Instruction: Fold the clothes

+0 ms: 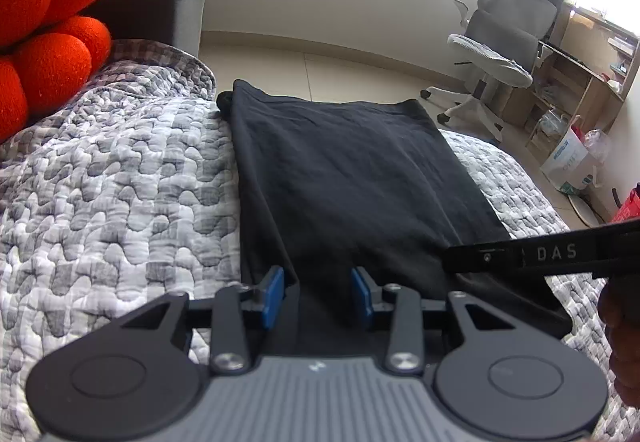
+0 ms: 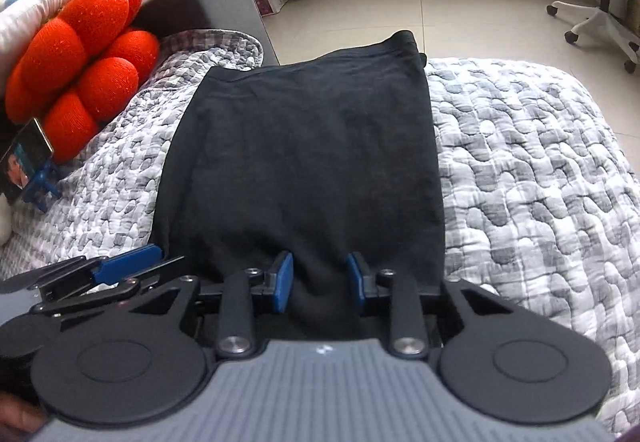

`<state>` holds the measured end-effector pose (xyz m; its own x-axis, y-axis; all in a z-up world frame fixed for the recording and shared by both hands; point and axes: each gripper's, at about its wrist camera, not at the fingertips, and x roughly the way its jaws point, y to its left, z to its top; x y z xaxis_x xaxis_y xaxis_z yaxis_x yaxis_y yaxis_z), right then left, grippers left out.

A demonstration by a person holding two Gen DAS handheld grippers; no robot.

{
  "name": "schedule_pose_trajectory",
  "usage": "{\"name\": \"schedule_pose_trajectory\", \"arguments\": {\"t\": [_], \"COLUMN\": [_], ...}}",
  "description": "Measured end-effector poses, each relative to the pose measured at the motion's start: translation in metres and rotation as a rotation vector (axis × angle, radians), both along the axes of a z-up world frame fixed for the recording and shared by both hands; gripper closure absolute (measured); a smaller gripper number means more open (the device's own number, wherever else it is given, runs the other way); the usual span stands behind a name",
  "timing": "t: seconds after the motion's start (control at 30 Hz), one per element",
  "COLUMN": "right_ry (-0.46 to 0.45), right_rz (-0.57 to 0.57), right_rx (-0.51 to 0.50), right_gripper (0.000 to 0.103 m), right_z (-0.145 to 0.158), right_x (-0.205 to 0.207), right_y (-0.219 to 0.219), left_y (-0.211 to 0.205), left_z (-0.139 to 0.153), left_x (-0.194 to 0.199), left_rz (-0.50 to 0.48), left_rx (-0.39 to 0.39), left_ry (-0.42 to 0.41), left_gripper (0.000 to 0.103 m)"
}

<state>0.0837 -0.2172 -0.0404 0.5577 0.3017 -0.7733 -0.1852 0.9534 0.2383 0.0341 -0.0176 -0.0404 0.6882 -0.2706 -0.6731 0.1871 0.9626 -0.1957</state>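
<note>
The left gripper (image 1: 318,296) and the right gripper (image 2: 319,282) each stood parted around the near hem of the black garment (image 1: 344,177), pads not pressing. "DAS" marked the right gripper. The garment lay flat on the quilt (image 1: 120,181); beyond it stood the red cushion (image 1: 44,41).

- Black garment (image 1: 352,177): plain dark fabric, folded into a long rectangular panel.
- Pose: lies flat, lightly creased, lengthwise across the grey-and-white quilted bedcover (image 1: 120,177).
- Far end: reaches the bed's edge.
</note>
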Motion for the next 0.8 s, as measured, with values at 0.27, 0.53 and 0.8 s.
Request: {"name": "schedule_pose_trajectory", "arguments": {"t": [0.27, 0.53, 0.8], "right_ry": [-0.025, -0.064, -0.04], "right_rz": [-0.062, -0.022, 0.132], "right_rx": [-0.116, -0.023, -0.062], "right_gripper": [0.079, 0.071, 0.071], "right_z": [0.005, 0.02, 0.013], "right_x": [-0.008, -0.023, -0.033], "right_y": [-0.023, -0.03, 0.002], "left_y": [0.007, 0.02, 0.043], "left_z": [0.001, 0.012, 0.01], "left_x": [-0.001, -0.012, -0.018], "left_rz": [-0.001, 0.024, 0.096], "left_rx": [-0.003, -0.053, -0.123], "left_ry": [0.015, -0.001, 0.031], "left_gripper": [0.066, 0.068, 0.069]}}
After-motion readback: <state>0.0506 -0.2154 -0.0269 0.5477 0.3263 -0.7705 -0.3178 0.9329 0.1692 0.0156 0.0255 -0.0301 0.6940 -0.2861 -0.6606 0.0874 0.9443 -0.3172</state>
